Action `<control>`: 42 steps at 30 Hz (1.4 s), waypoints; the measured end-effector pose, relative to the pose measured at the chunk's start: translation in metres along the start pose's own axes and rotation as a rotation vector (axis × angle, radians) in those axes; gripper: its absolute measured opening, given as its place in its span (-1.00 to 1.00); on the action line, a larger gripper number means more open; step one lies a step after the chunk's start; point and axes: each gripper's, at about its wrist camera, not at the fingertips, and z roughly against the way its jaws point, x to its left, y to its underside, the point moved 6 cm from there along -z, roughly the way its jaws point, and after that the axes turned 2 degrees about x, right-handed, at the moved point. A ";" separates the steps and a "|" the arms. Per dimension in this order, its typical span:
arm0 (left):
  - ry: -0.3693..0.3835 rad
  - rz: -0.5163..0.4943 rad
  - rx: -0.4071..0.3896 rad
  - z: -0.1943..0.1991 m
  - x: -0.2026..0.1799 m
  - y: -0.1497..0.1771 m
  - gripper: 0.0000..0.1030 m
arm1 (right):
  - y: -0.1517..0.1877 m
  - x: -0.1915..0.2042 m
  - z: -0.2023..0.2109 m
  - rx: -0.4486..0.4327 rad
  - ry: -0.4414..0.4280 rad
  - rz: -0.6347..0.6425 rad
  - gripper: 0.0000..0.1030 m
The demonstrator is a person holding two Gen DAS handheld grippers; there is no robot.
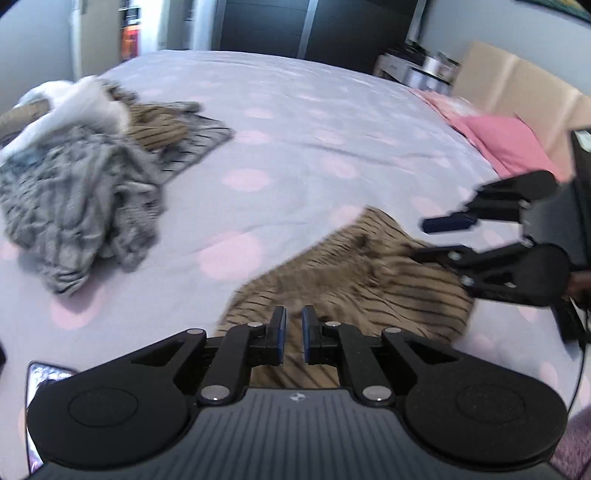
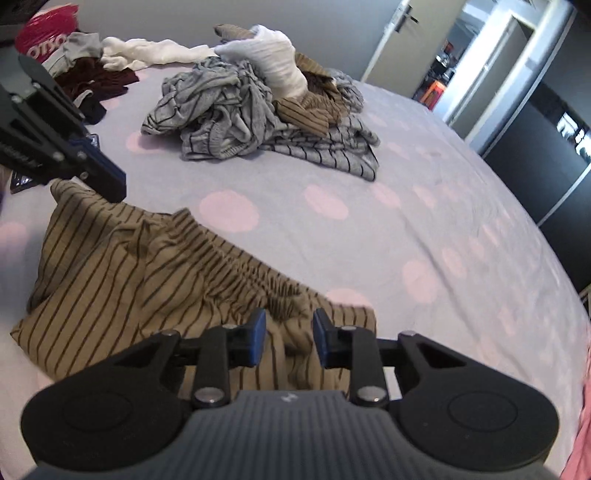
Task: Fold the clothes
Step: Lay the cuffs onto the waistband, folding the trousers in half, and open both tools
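Observation:
Brown striped shorts [image 2: 140, 266] lie spread on the bed, waistband bunched; they also show in the left wrist view [image 1: 351, 280]. My right gripper [image 2: 289, 338] is open above the waistband's near end, holding nothing; it also shows in the left wrist view [image 1: 421, 238]. My left gripper [image 1: 294, 334] hovers over the other edge of the shorts, its jaws a small gap apart with no cloth between them; it also shows in the right wrist view [image 2: 107, 177].
A pile of grey striped, brown and white clothes [image 2: 258, 99] lies further across the lilac dotted bedspread [image 2: 424, 206]. Dark red and white garments [image 2: 103, 74] and a pink bag [image 2: 44, 33] lie beyond. Pink pillows [image 1: 509, 144] are at the bed's right.

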 end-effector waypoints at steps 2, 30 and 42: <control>-0.006 -0.026 0.012 -0.008 -0.008 0.001 -0.88 | 0.002 -0.003 -0.008 -0.006 -0.025 -0.057 -0.19; -0.111 -0.094 0.203 -0.078 0.002 0.031 -0.88 | 0.003 -0.028 -0.102 0.112 -0.020 -0.244 -0.92; -0.087 0.001 0.128 -0.038 -0.010 0.015 0.06 | 0.008 -0.052 -0.041 0.024 0.021 -0.373 0.15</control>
